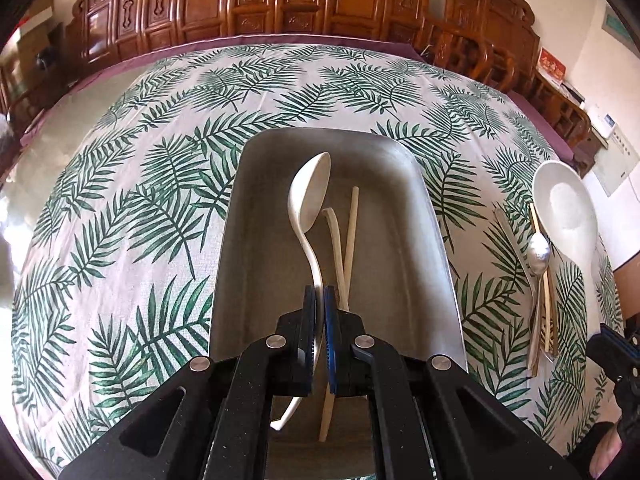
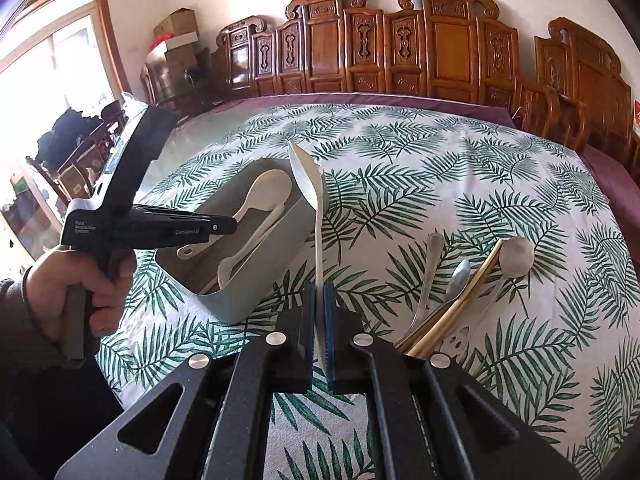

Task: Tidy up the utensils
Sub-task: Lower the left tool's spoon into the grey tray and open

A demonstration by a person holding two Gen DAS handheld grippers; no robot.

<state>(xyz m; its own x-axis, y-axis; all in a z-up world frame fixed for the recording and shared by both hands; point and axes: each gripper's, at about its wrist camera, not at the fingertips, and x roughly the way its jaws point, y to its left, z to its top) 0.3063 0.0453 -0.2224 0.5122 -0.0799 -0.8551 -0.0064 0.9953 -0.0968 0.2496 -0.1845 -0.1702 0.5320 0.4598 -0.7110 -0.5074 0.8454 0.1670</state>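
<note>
In the left wrist view my left gripper (image 1: 320, 296) is shut on the handle of a cream plastic spoon (image 1: 310, 192), which hangs over the inside of a grey metal tray (image 1: 240, 240). Cream chopsticks (image 1: 352, 232) and another pale utensil lie in the tray beneath it. In the right wrist view my right gripper (image 2: 320, 292) is shut on the handle of a shiny metal spoon (image 2: 306, 178), held upright above the cloth just right of the tray (image 2: 240, 292). The left gripper (image 2: 224, 226) reaches over the tray from the left, held by a hand (image 2: 92, 280).
Loose utensils lie on the leaf-print tablecloth (image 2: 440, 168) to the right: a big white ladle (image 2: 516, 256), a small metal spoon (image 2: 458, 274), gold chopsticks (image 2: 472, 284) and a metal handle (image 2: 434, 248). Carved wooden chairs (image 2: 440, 52) line the far edge.
</note>
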